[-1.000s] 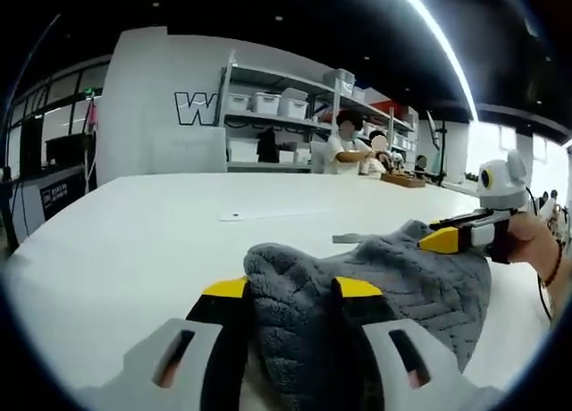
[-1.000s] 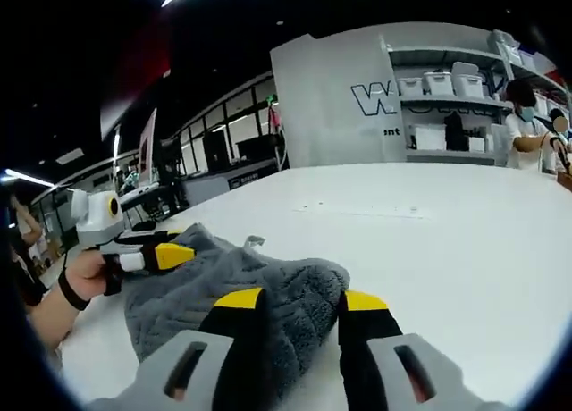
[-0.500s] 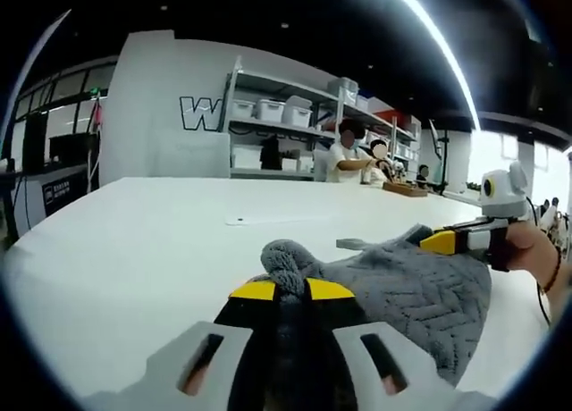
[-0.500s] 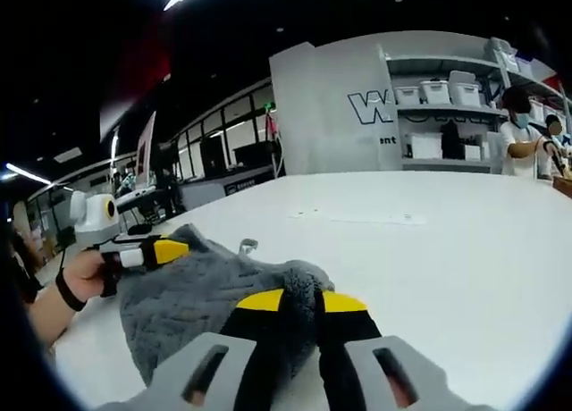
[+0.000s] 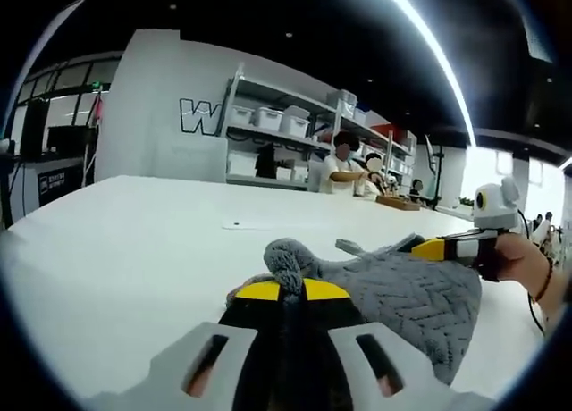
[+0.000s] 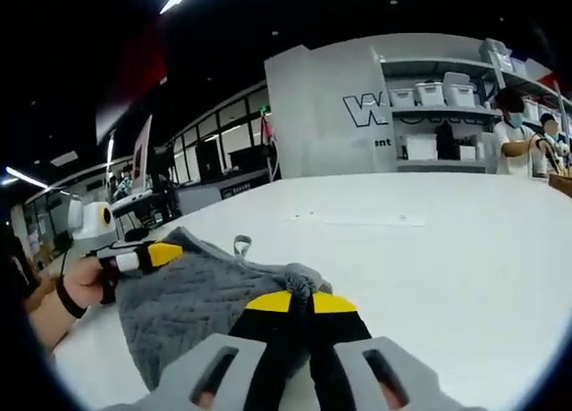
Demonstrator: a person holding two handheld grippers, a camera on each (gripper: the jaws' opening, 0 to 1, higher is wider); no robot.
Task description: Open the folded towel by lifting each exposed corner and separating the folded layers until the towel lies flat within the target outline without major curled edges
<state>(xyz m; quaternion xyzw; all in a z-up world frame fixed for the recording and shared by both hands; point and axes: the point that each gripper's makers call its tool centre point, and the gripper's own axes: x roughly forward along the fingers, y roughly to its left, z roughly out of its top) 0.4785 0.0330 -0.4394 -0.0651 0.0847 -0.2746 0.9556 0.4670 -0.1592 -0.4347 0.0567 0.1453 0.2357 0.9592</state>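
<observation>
A grey towel (image 5: 407,286) with a chevron weave hangs stretched between the two grippers above a white table (image 5: 134,241). My left gripper (image 5: 282,291) is shut on one bunched corner of it, which pokes up between the yellow tips. In the right gripper view the same towel (image 6: 192,290) spreads to the left, and my right gripper (image 6: 302,302) is shut on another corner. Each gripper shows in the other's view, held by a hand: the right gripper (image 5: 447,247) at the towel's far edge, the left gripper (image 6: 143,255) likewise. A hanging loop (image 6: 240,245) sticks up from the towel's far edge.
A faint outline mark (image 5: 268,224) lies on the table beyond the towel. Shelves with white bins (image 5: 268,121) stand behind the table, and people (image 5: 340,161) sit there. Desks with monitors (image 6: 214,156) line the far side in the right gripper view.
Both grippers have shut on towel corners; a second ago their jaws stood apart around the cloth. The towel has been drawn a little tauter between them.
</observation>
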